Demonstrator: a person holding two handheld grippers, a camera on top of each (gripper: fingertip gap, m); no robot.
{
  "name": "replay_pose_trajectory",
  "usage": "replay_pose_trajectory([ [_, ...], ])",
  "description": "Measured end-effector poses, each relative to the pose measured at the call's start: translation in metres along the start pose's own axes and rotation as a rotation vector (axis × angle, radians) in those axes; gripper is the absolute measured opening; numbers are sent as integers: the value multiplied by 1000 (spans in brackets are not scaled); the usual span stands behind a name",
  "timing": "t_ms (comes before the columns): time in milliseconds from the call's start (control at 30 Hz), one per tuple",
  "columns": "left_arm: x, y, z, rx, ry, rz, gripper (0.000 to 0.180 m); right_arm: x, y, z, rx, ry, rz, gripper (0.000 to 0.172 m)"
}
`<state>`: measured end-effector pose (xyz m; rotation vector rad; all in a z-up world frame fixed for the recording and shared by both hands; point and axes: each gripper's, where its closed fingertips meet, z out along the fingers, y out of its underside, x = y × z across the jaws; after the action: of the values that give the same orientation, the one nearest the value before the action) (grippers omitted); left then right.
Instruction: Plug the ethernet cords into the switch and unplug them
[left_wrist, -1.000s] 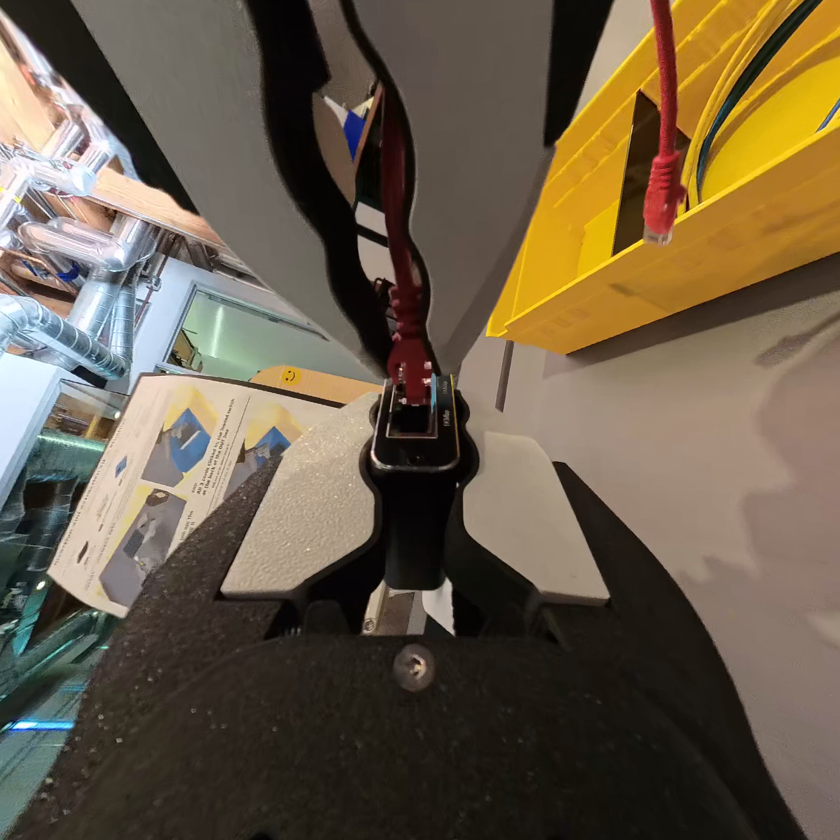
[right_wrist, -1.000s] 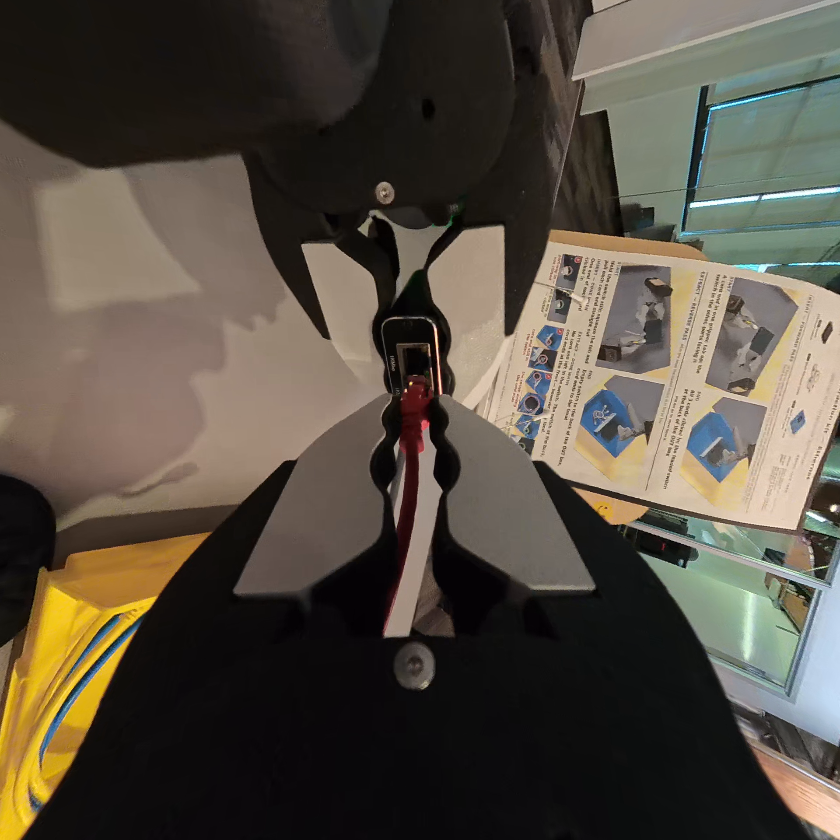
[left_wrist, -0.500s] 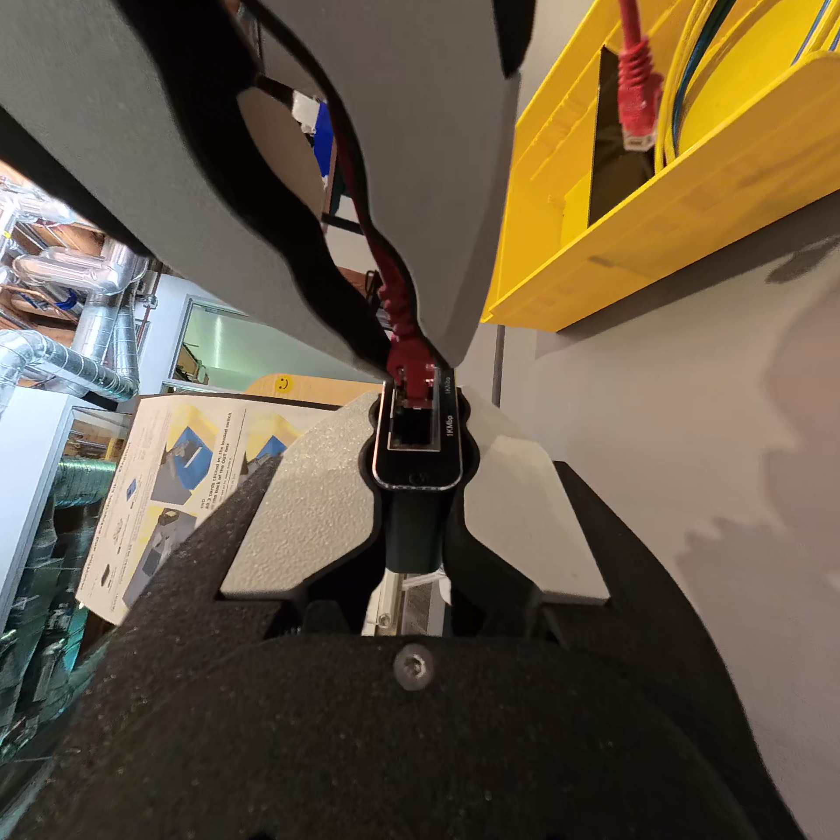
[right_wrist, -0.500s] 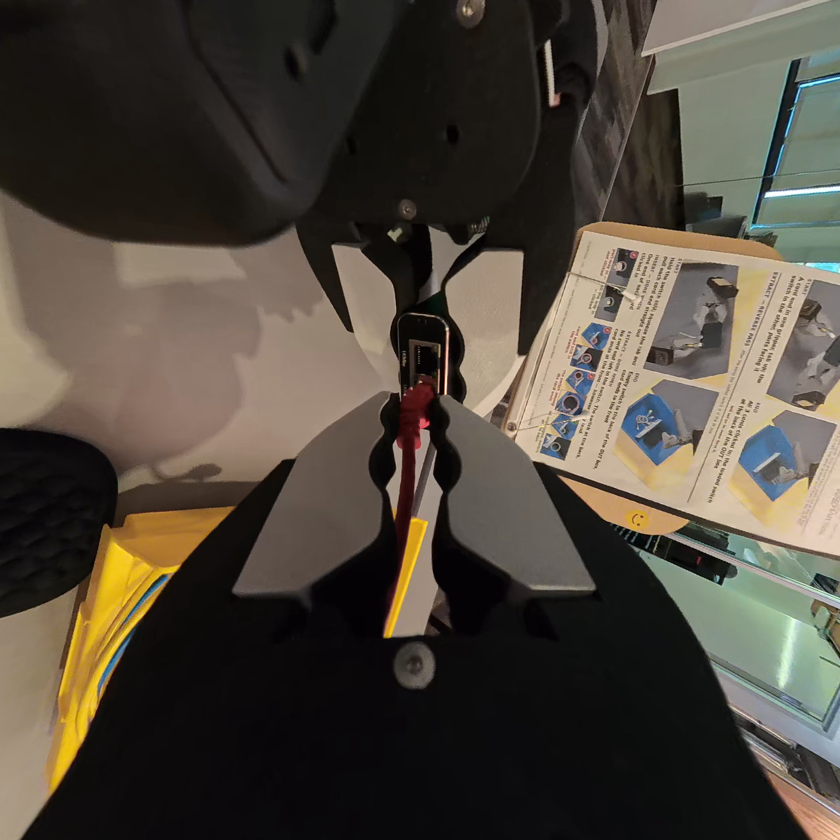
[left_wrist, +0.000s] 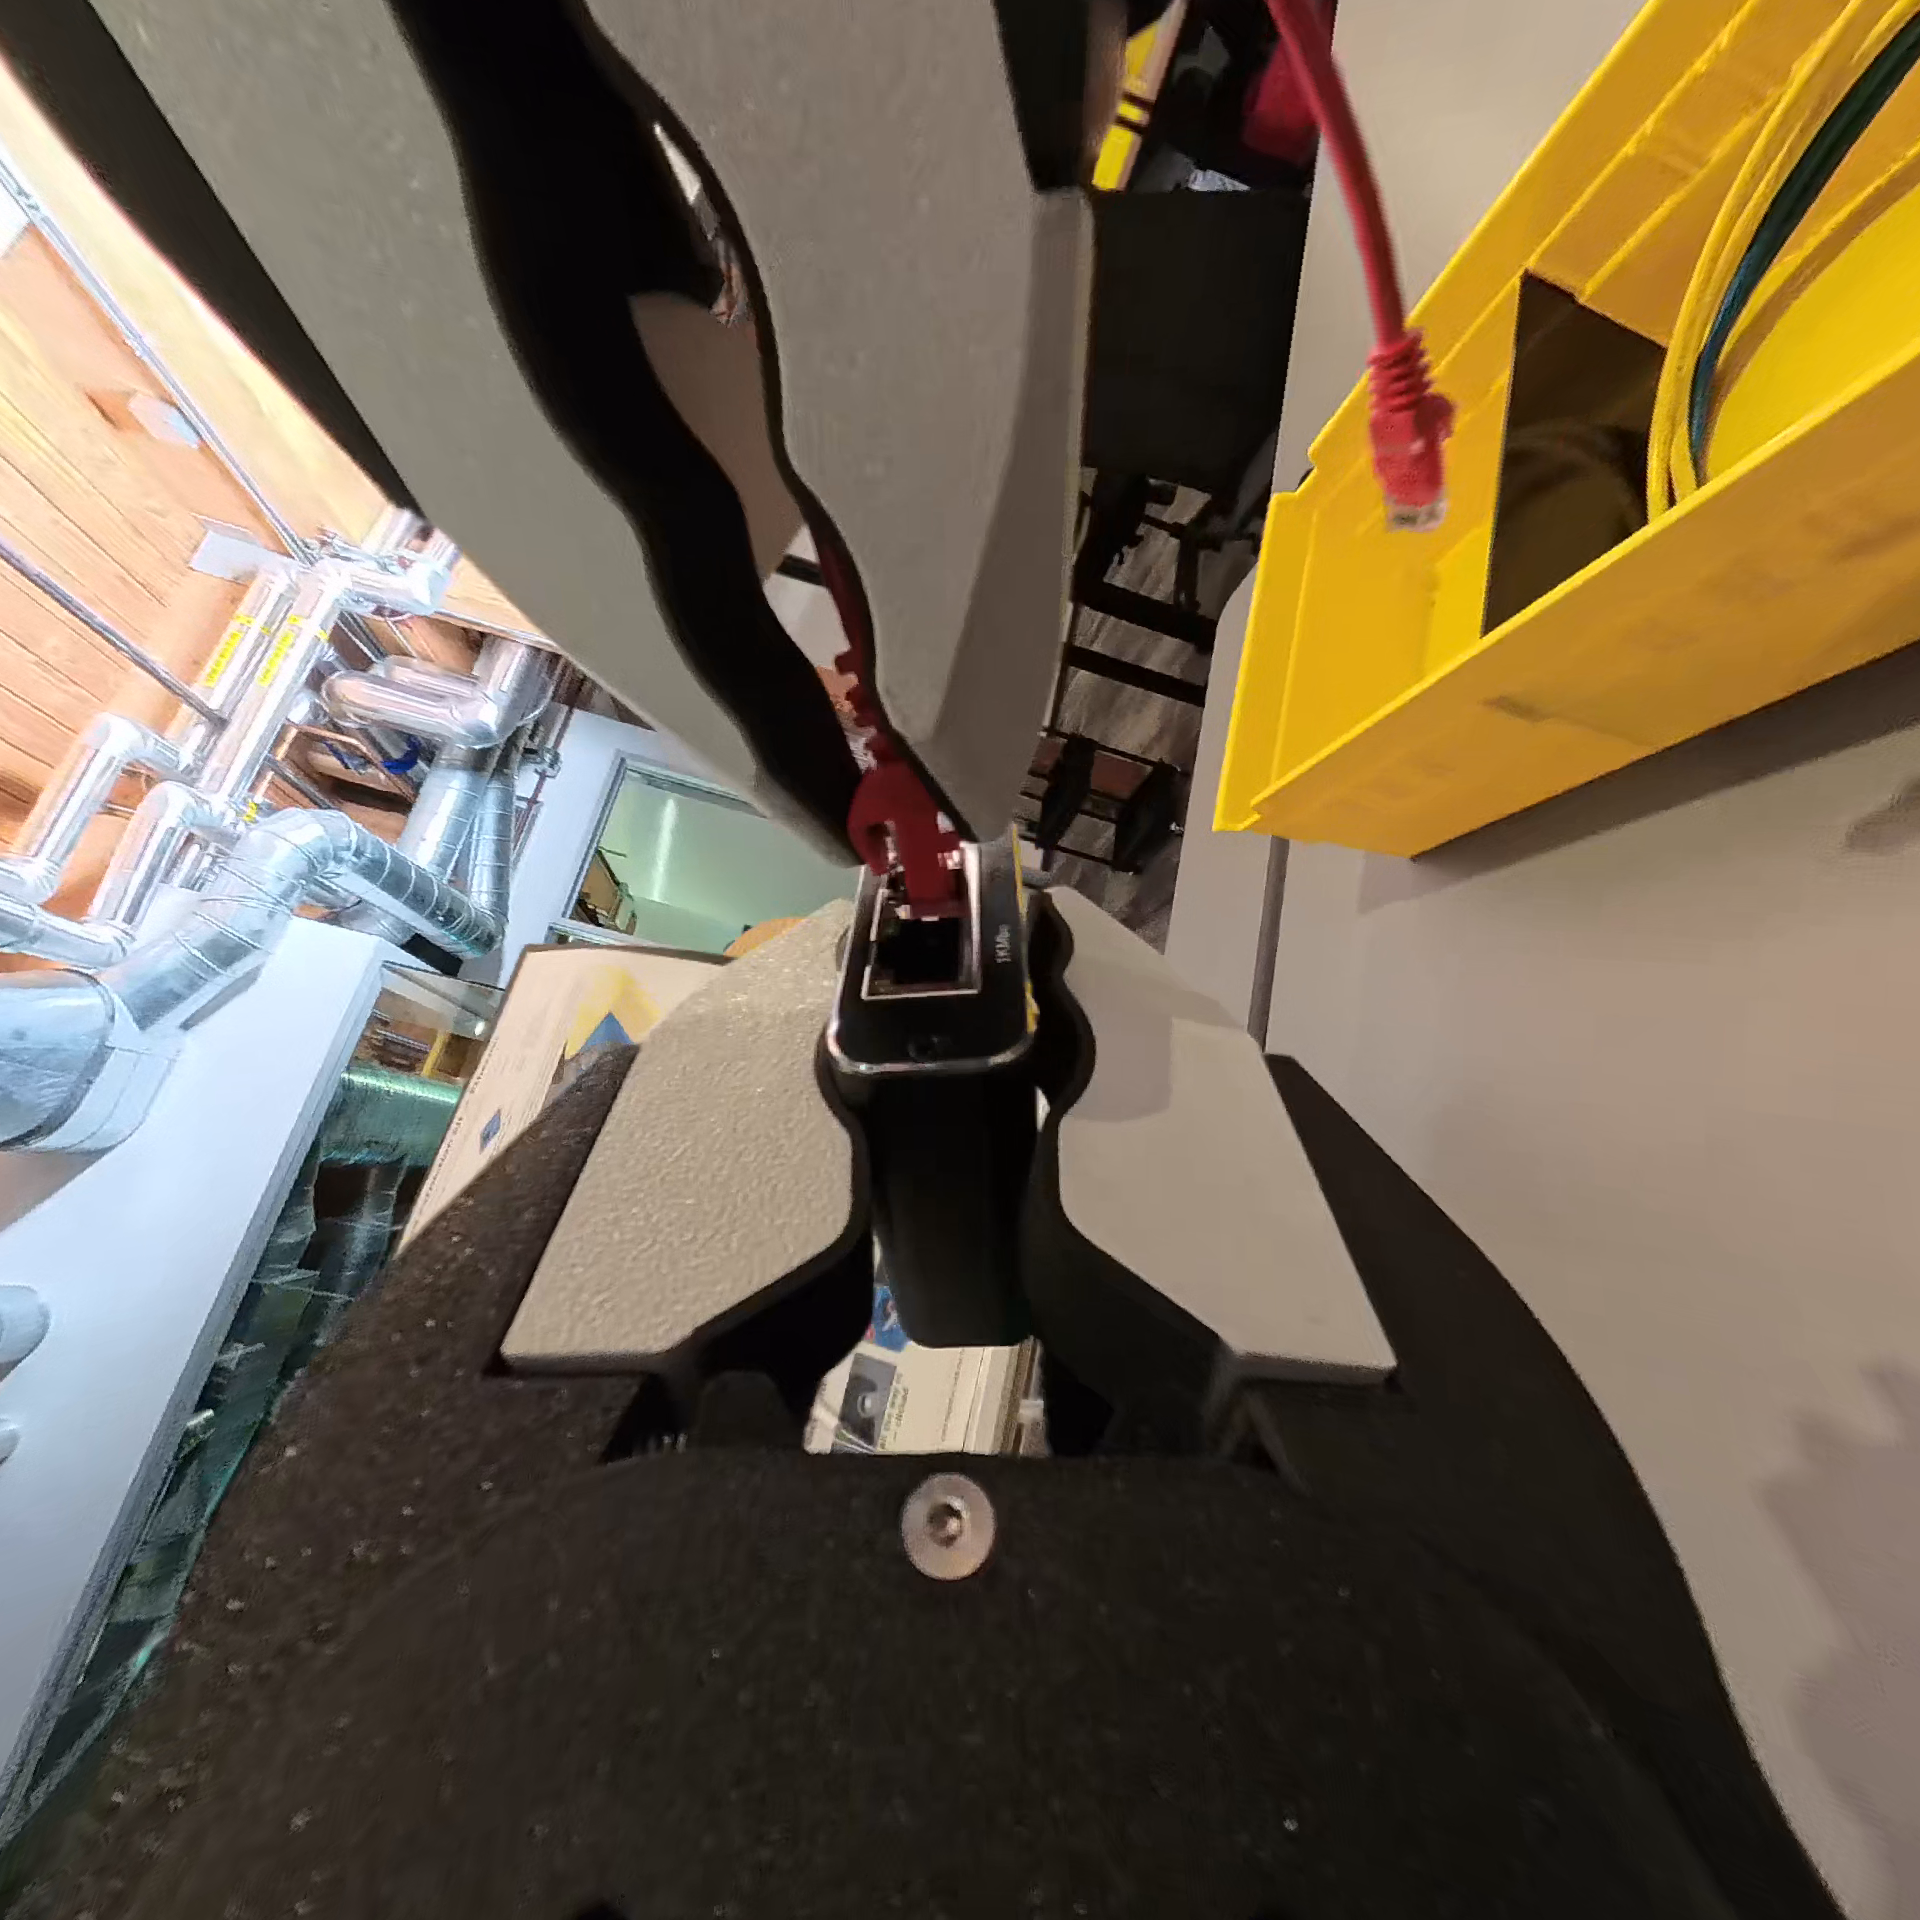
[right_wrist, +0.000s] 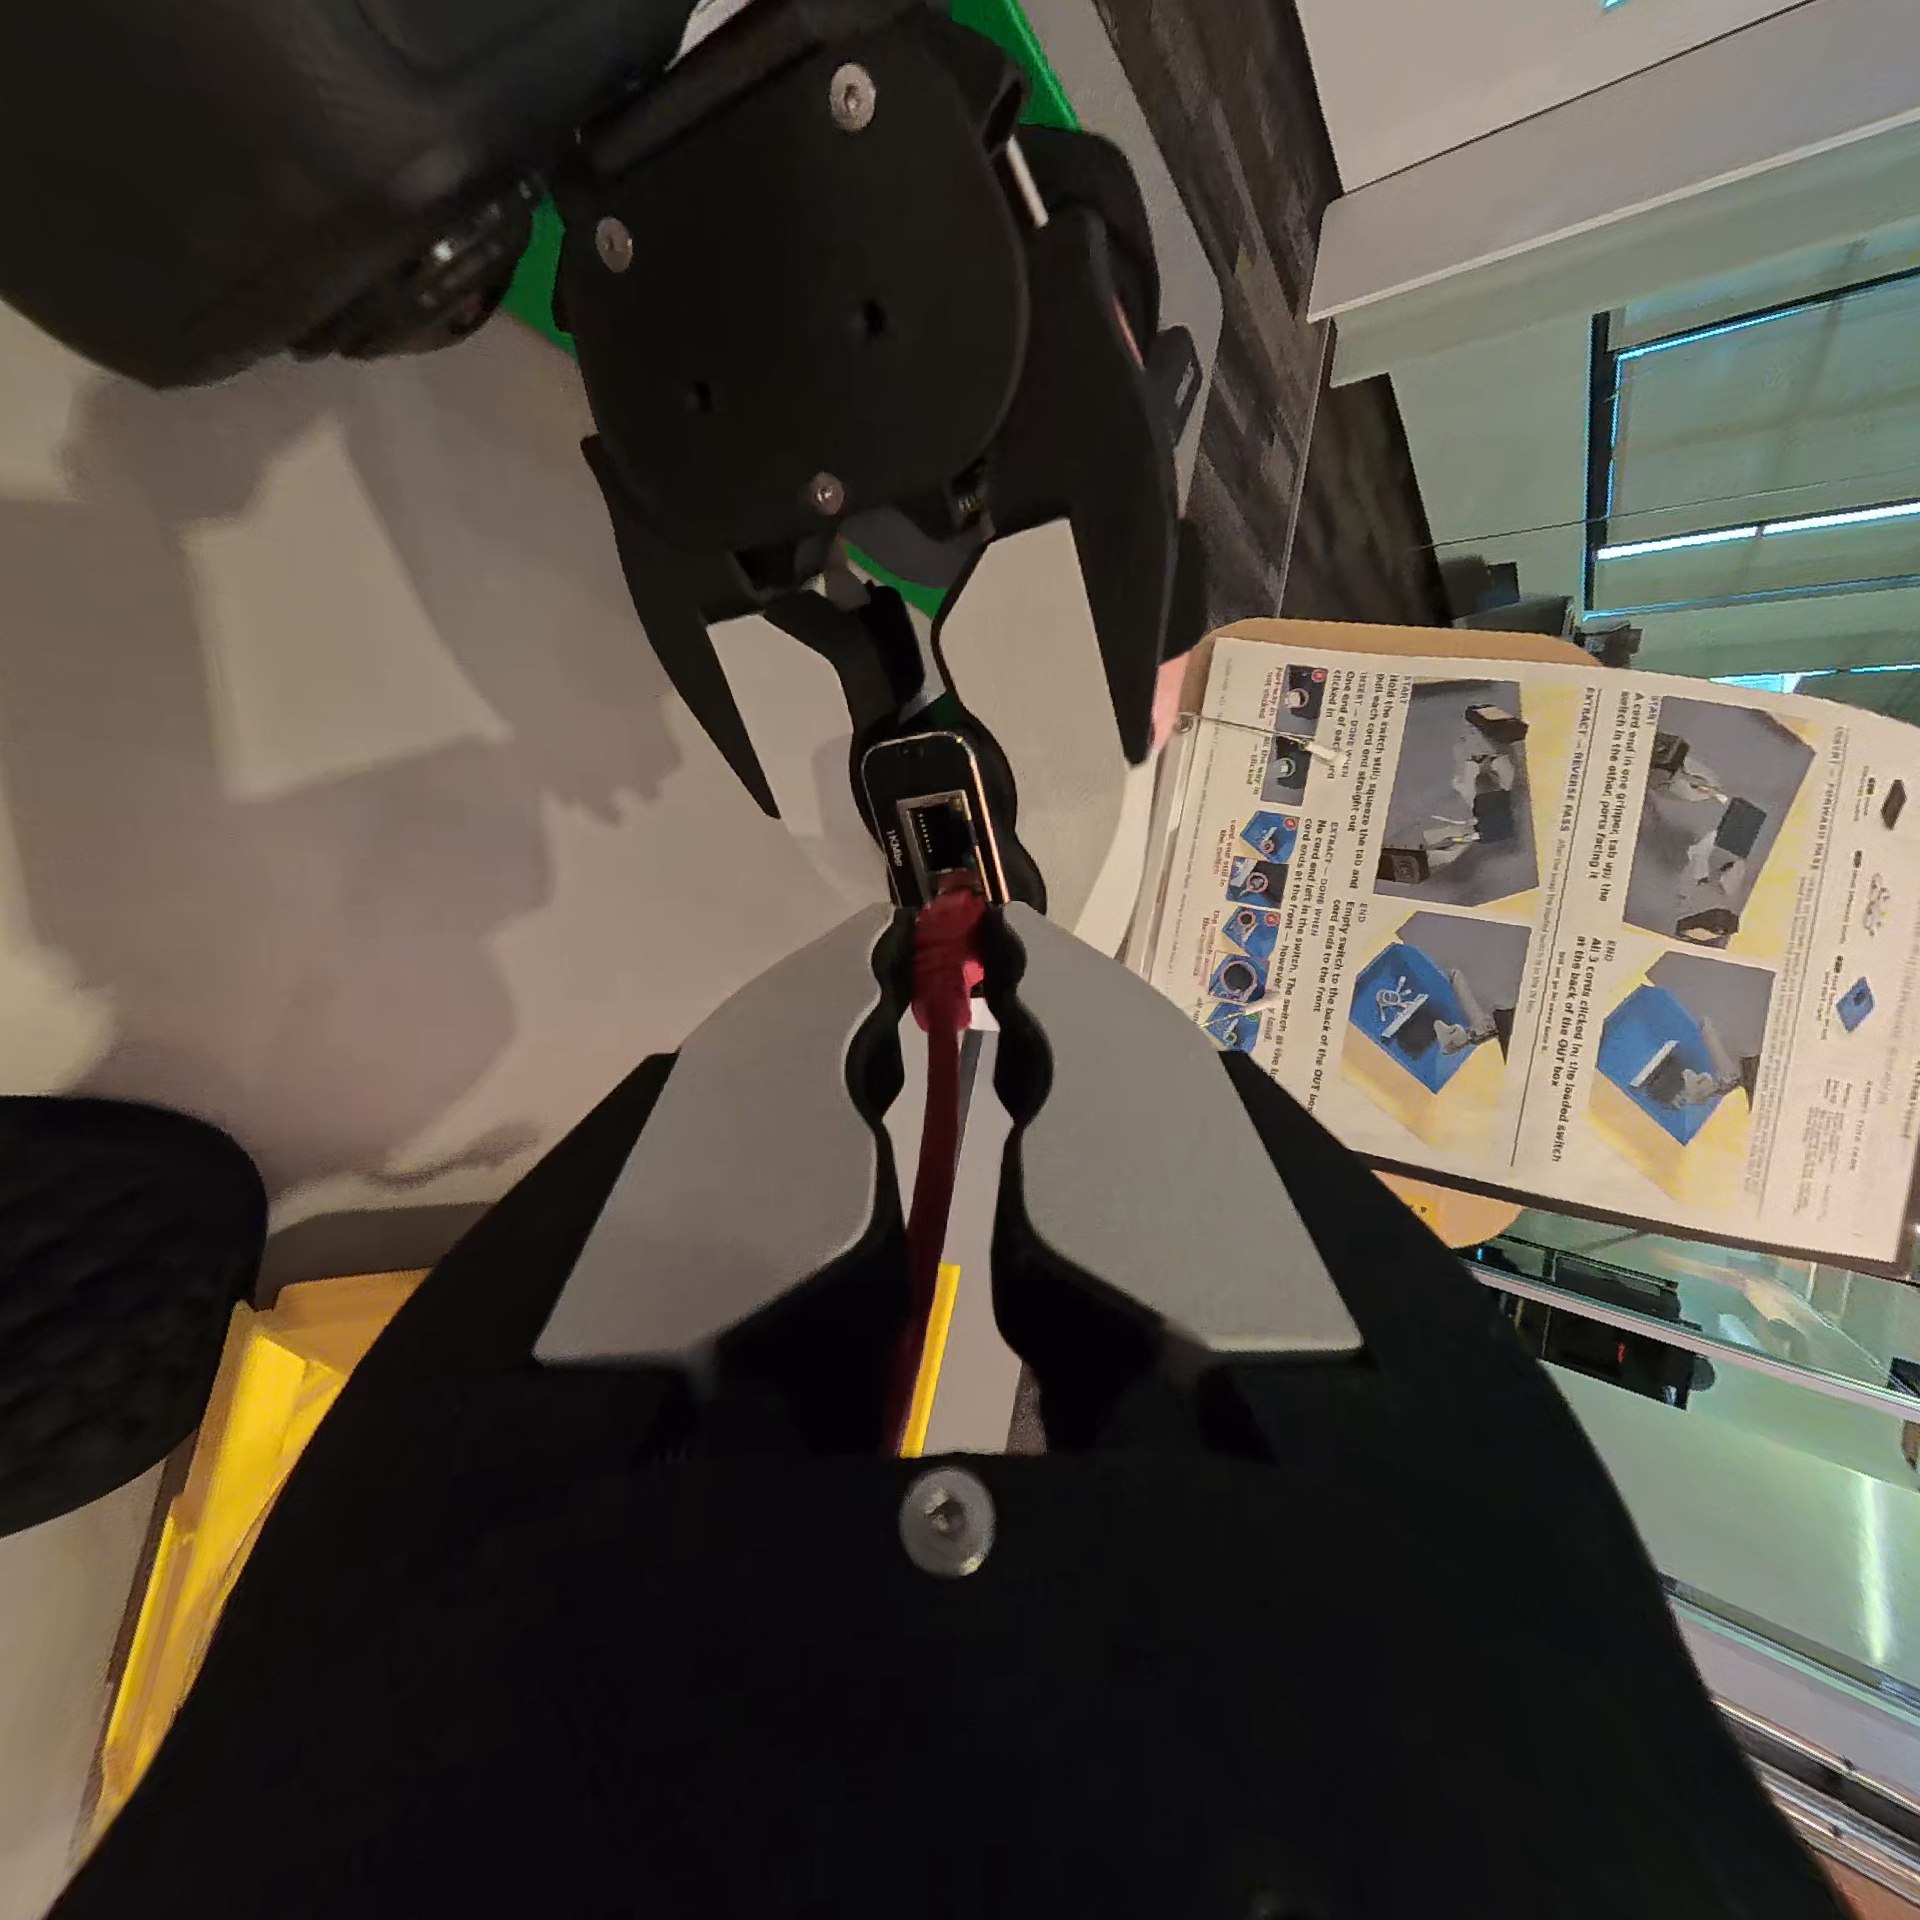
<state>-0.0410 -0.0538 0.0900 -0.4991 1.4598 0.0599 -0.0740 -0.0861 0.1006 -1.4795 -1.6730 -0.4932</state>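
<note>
Left gripper: jaws pinch the black switch between both pads, port end facing away from the camera. The switch sits at centre of the left wrist view, and at 12 o'clock of the right gripper's fingertips in the right wrist view.

Right gripper: jaws pinch the red cord at its boot, pads pressed on both sides. The cord runs back between the fingers toward 6 o'clock. The plug has its tip at the near edge of the open port; most of the port opening shows dark beyond it. In the left wrist view the right gripper comes in from 12 o'clock, its grey fingers filling the upper frame.

The cord's other end hangs free at 2 o'clock in the left wrist view, just in front of a yellow bin holding yellow and dark cables. The bin stands on a grey table.

A printed instruction sheet stands at 3 o'clock in the right wrist view, near the switch. Silver ducts show at 9 o'clock in the left wrist view.
</note>
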Motion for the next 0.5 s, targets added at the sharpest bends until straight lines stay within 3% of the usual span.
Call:
replay_pose_trajectory([
  [267,5,9,4,-132,43,-23,27,3,9,10,-43,217,-173,15],
  [500,-1,11,0,-172,46,-49,27,12,9,7,-41,312,-211,15],
])
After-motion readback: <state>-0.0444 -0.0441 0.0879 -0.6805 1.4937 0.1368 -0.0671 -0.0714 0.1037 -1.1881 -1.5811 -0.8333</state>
